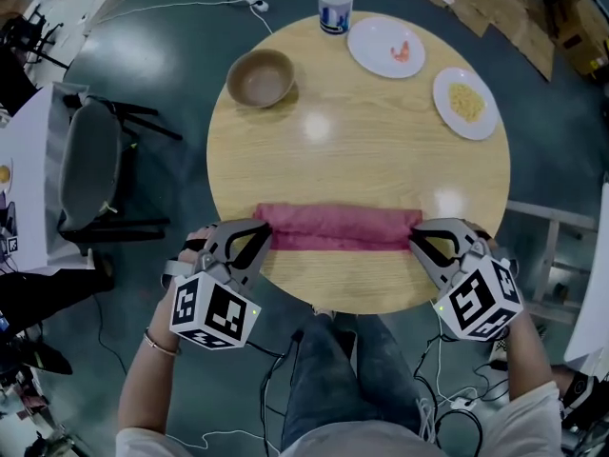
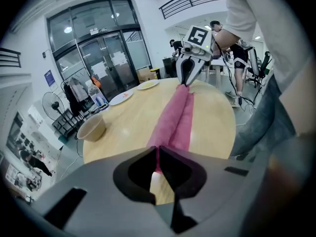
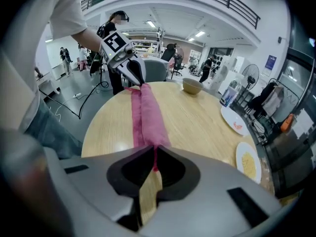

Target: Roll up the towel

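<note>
Round wooden table (image 1: 362, 150) with the pink towel (image 1: 338, 227), partly rolled into a long band, lying across the table's near side, parallel to its near edge. The left gripper (image 1: 262, 236) was pressed together on the towel's left end, and the right gripper (image 1: 416, 239) pinched its right end likewise; each gripper view showed pink cloth caught between closed jaws. On the table's far side stood a brown bowl (image 1: 260, 77), a water bottle (image 1: 334, 3), a white plate (image 1: 385, 46) with a reddish morsel and a second plate (image 1: 465, 103) with yellow food
</note>
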